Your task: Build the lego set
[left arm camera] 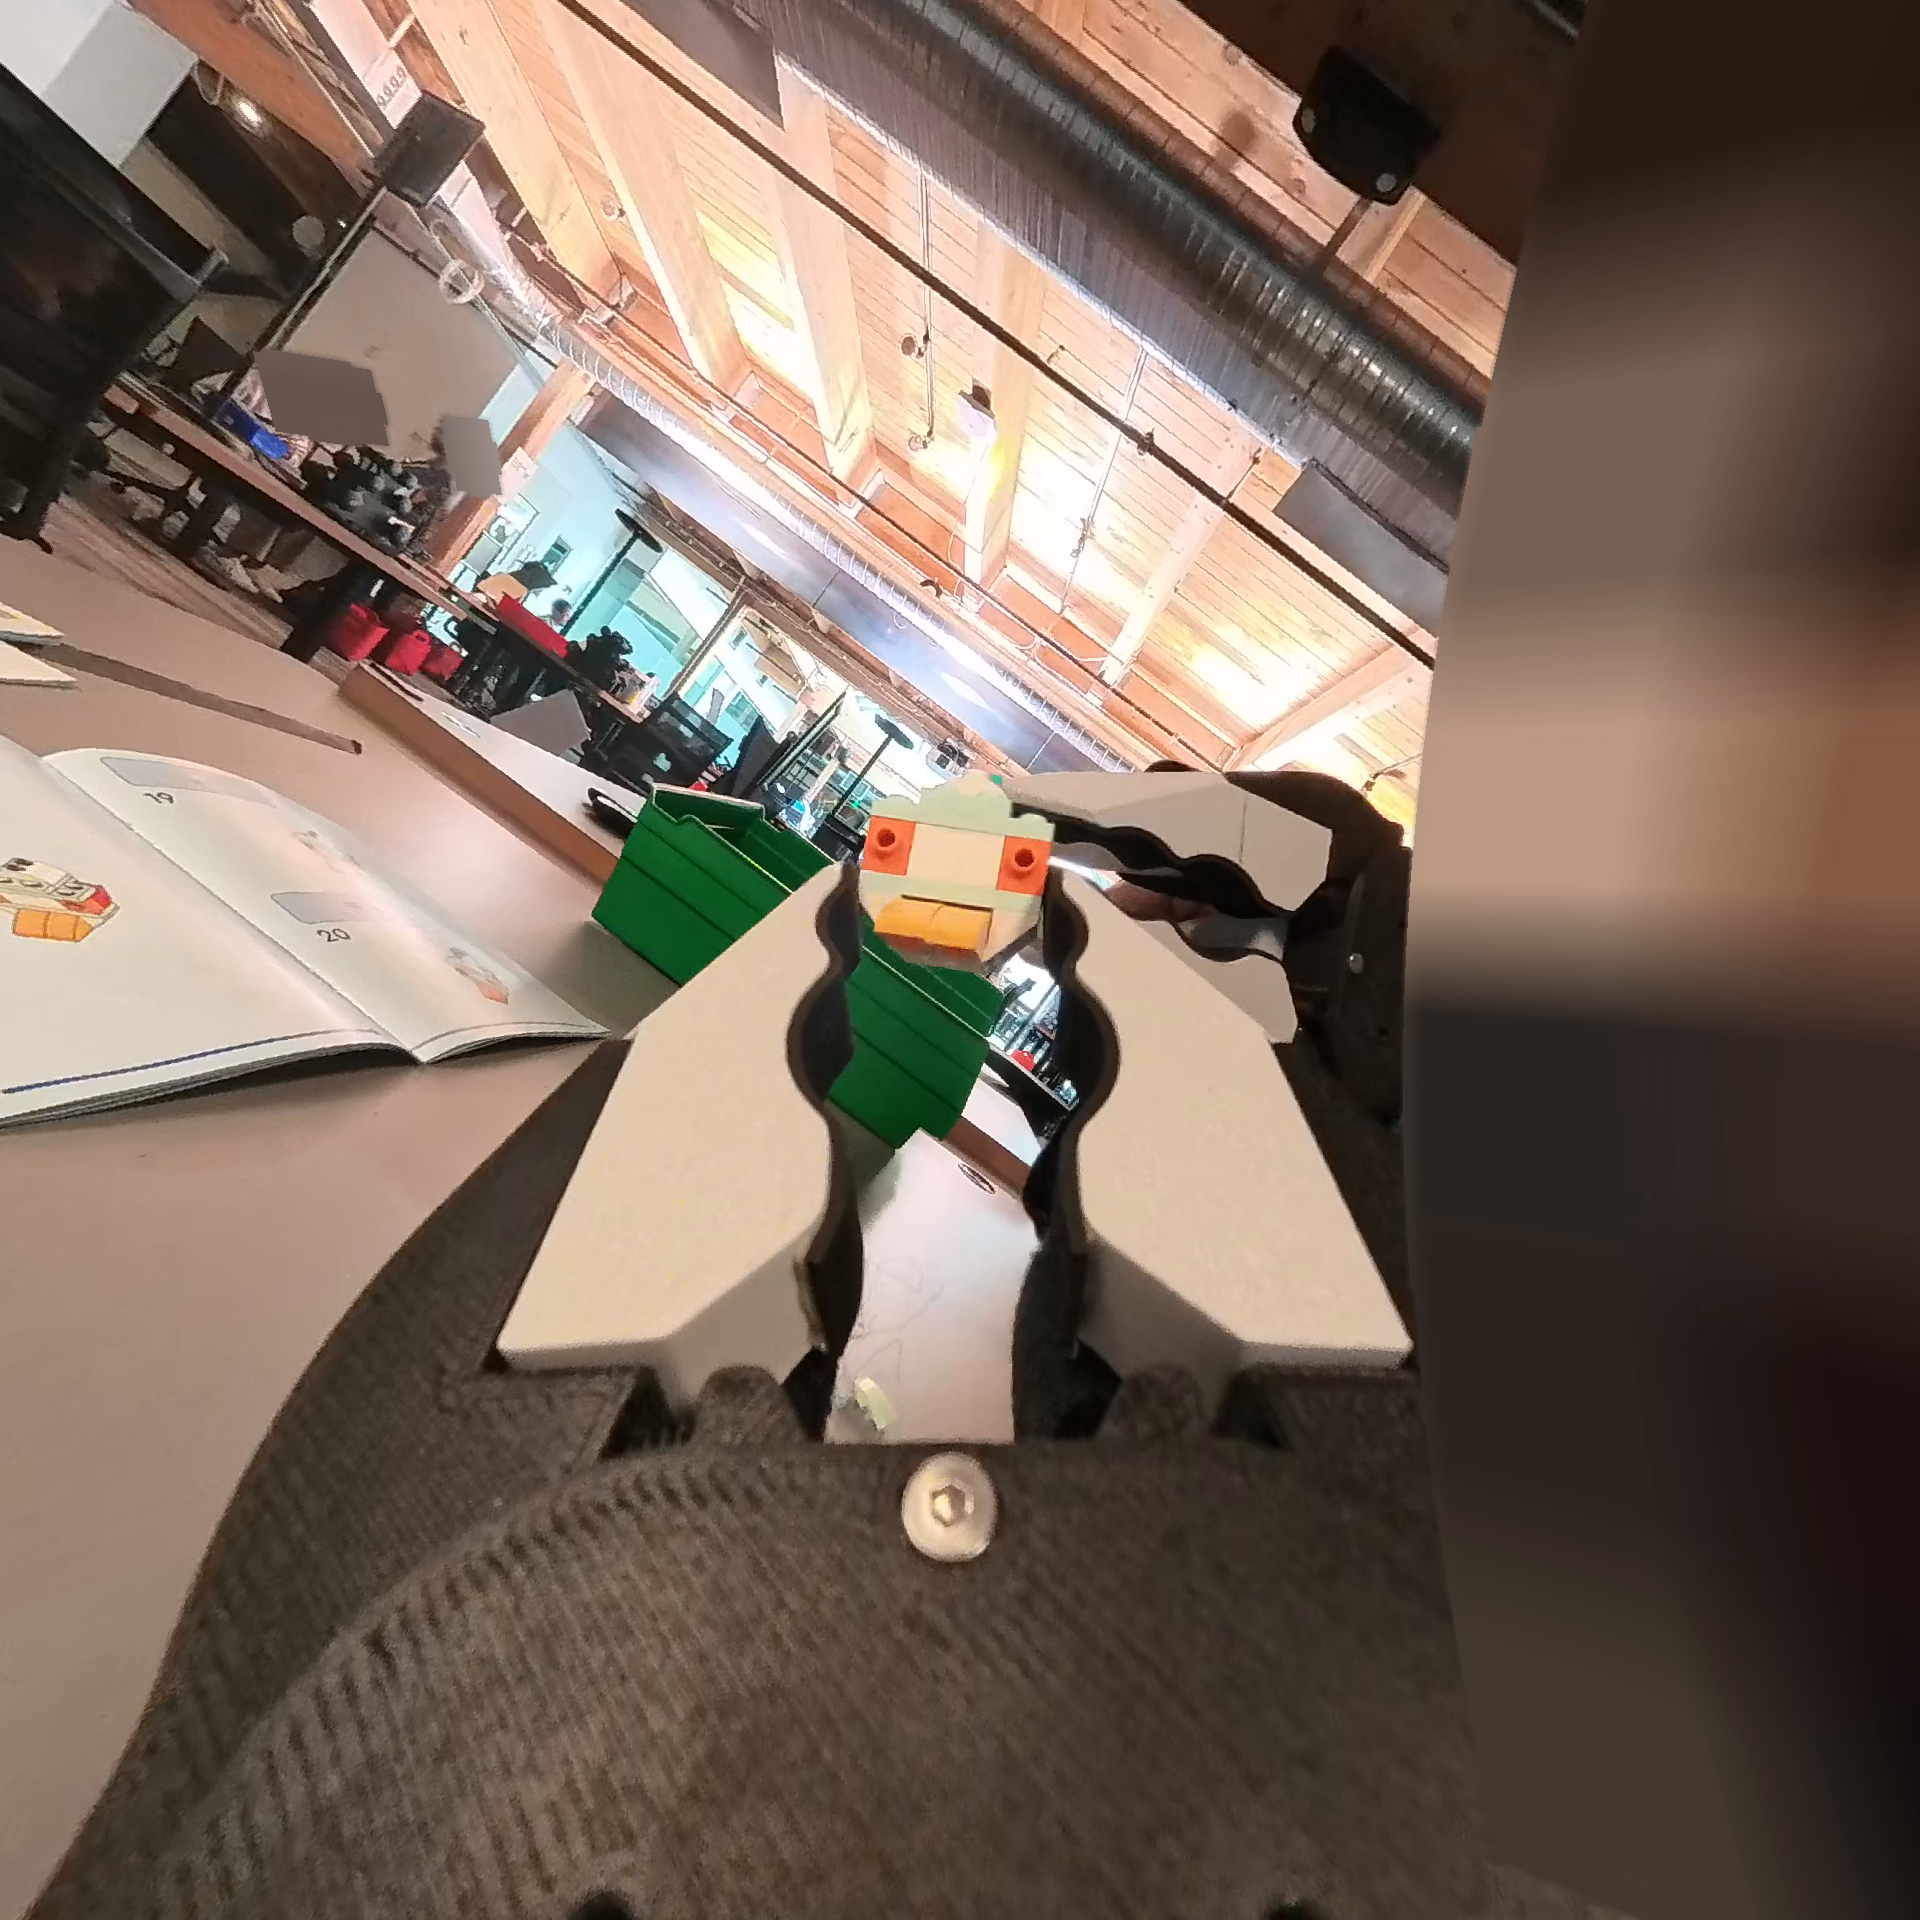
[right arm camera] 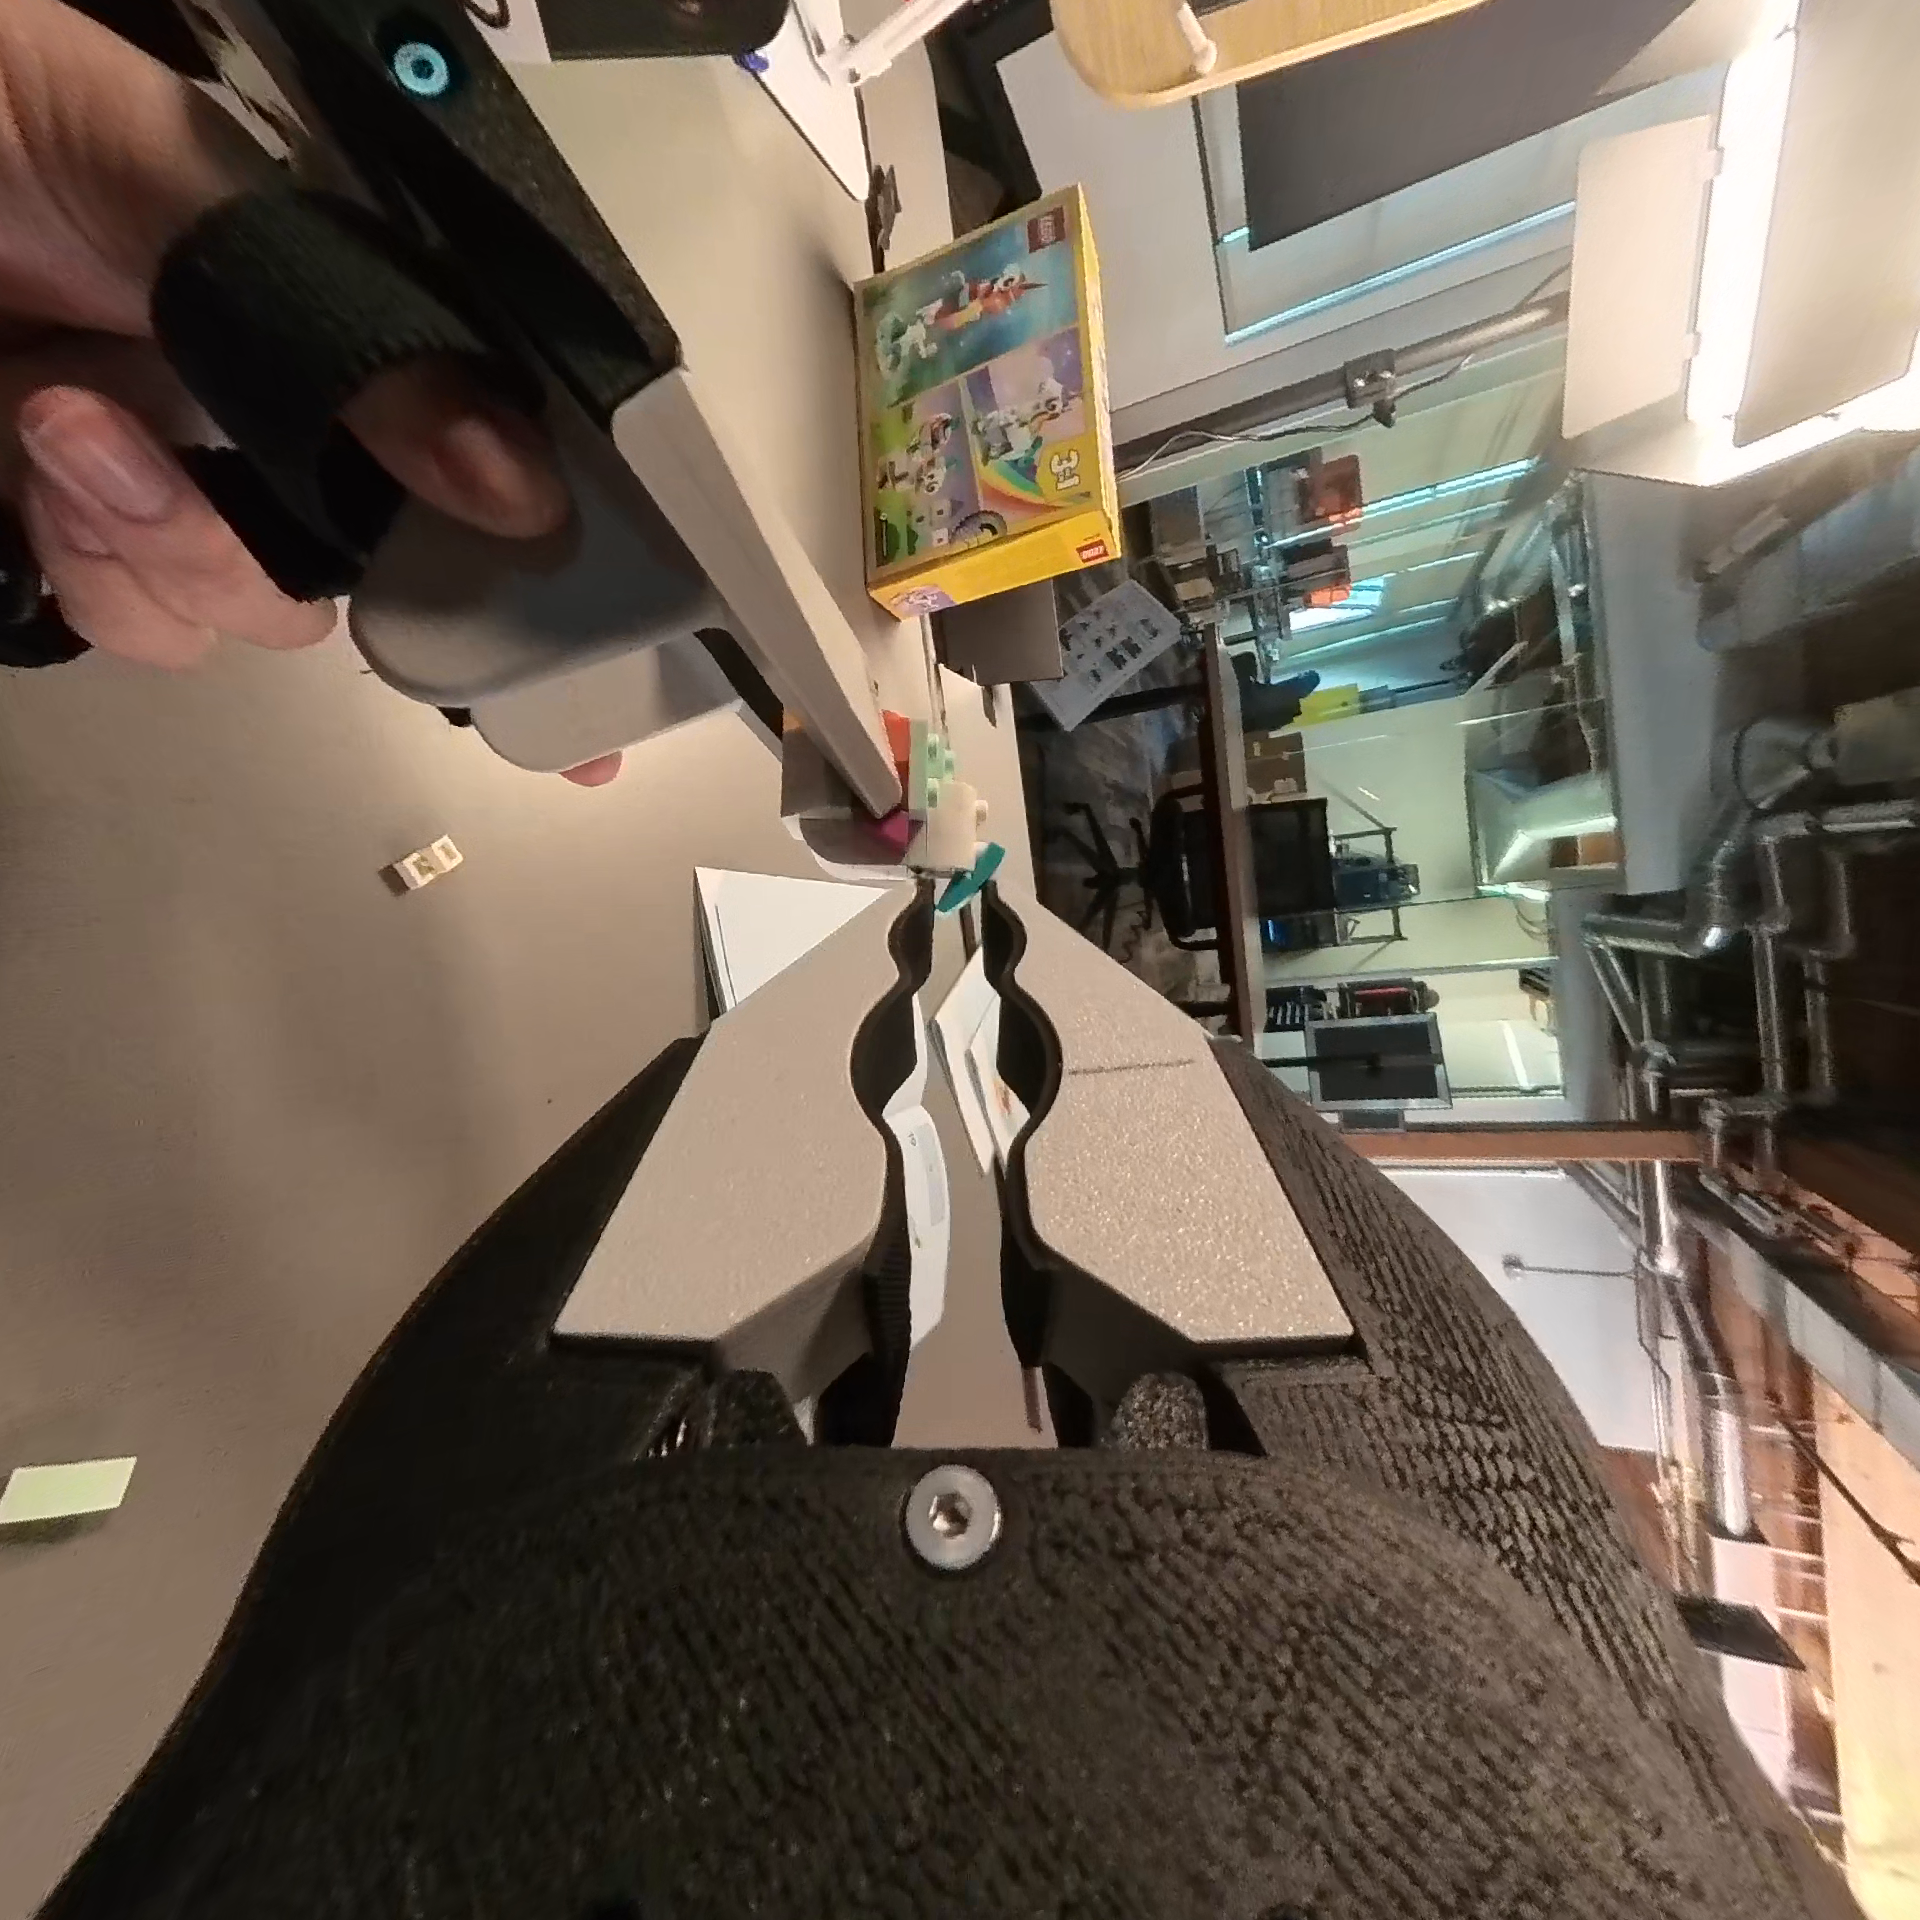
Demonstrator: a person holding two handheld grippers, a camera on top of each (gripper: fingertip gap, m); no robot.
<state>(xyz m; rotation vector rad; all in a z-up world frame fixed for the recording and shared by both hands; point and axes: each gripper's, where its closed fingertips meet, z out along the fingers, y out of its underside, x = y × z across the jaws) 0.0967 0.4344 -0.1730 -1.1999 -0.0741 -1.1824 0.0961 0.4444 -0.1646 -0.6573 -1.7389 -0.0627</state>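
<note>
My left gripper (left arm camera: 951,896) is shut on a small Lego model (left arm camera: 956,868), white and pale green with two orange studs and an orange beak, held up off the table. In the right wrist view the left gripper (right arm camera: 883,805) comes in from the upper left in a person's hand, with the model (right arm camera: 948,821) at its tips. My right gripper (right arm camera: 956,885) is shut on a small teal piece (right arm camera: 971,869), which touches the model's white end. In the left wrist view the right gripper (left arm camera: 1039,821) meets the model's top right corner; the teal piece is hidden there.
An open instruction booklet (left arm camera: 208,914) lies on the grey table (left arm camera: 208,1299), with a green bin (left arm camera: 717,894) behind it. A yellow Lego box (right arm camera: 987,395) stands on the table. A small white piece (right arm camera: 421,862) and a pale green plate (right arm camera: 68,1496) lie loose on the table. My left and right fingertips are right by each other. From either gripper's tips it is about 20 centimeters to the pale green plate (right arm camera: 68,1496).
</note>
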